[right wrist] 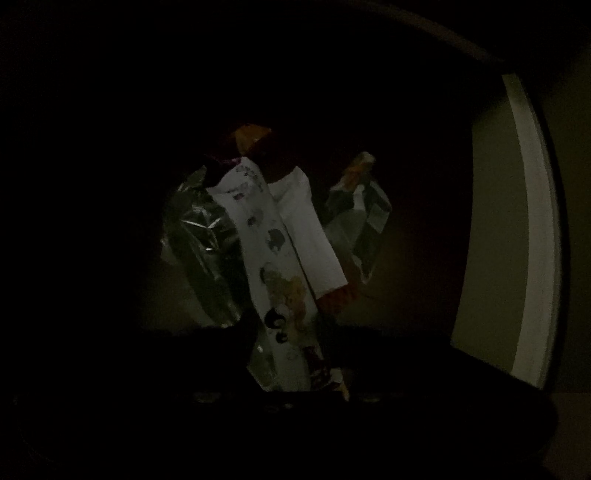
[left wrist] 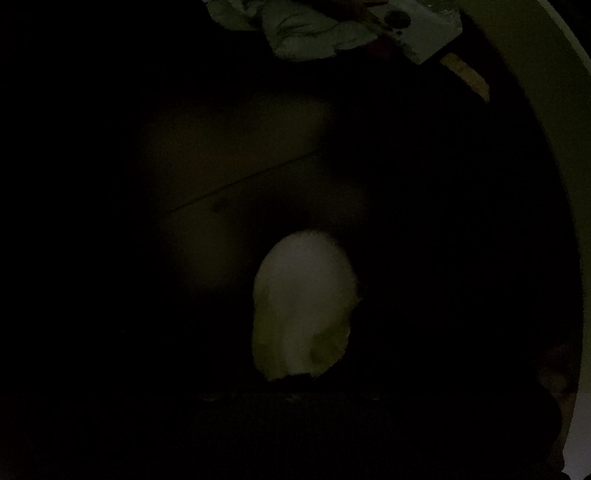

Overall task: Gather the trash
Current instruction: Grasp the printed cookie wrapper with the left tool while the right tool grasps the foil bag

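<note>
Both views are very dark. In the left wrist view a pale, egg-shaped lump of trash (left wrist: 303, 306) fills the lower middle, where my left gripper (left wrist: 303, 354) reaches. Its fingers are lost in shadow, so their hold on the lump is unclear. A crumpled silver wrapper (left wrist: 314, 29) lies at the top edge. In the right wrist view a long snack wrapper (right wrist: 273, 251), white with dark print and a foil side, runs up from my right gripper (right wrist: 295, 343). Dark finger shapes press against both sides of its lower end. A second crumpled clear wrapper (right wrist: 358, 214) lies just right of it.
A curved white rim (left wrist: 554, 122) runs down the right side of the left wrist view, with a tan stick (left wrist: 469, 77) beside it. A white upright edge (right wrist: 532, 229) stands at the right of the right wrist view. A dim brownish floor (left wrist: 229, 162) shows faintly; everything else is black.
</note>
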The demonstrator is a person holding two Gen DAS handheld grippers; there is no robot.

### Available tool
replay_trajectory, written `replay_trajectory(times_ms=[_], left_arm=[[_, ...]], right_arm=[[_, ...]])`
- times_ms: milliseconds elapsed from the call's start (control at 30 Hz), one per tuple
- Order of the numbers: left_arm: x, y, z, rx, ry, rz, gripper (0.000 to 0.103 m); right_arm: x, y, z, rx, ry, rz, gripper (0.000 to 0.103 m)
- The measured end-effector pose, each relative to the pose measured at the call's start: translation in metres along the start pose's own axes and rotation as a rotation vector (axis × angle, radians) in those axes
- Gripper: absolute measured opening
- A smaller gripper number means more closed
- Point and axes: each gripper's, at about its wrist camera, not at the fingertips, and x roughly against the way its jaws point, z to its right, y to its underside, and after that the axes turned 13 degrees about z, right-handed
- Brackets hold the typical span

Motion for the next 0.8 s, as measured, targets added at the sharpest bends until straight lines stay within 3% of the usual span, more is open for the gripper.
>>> replay_trajectory(times_ms=[67, 267, 400, 567, 800], left_arm=[[0.002, 0.000, 0.002, -0.006, 0.008, 0.015, 0.062], [0.008, -0.003, -0.004, 0.046, 0.013, 0.027, 0.042], [0.015, -0.009, -0.013, 0.095, 0.005, 0.030, 0.019], [0.027, -0.019, -0.019, 0.104, 0.029, 0.040, 0.011], [0.038, -0.031, -0.030, 0.149, 0.079, 0.077, 0.006]], right_arm=[[-0.001, 0.000, 0.000, -0.006, 0.008, -0.004, 0.016], [0.001, 0.002, 0.001, -0.017, 0.024, -0.006, 0.000], [0.014, 0.000, 0.003, -0.041, 0.021, 0.015, 0.000], [0.037, -0.007, 0.006, -0.059, 0.028, 0.022, 0.000], [0.056, -0.013, 0.012, -0.092, 0.037, 0.046, 0.000]])
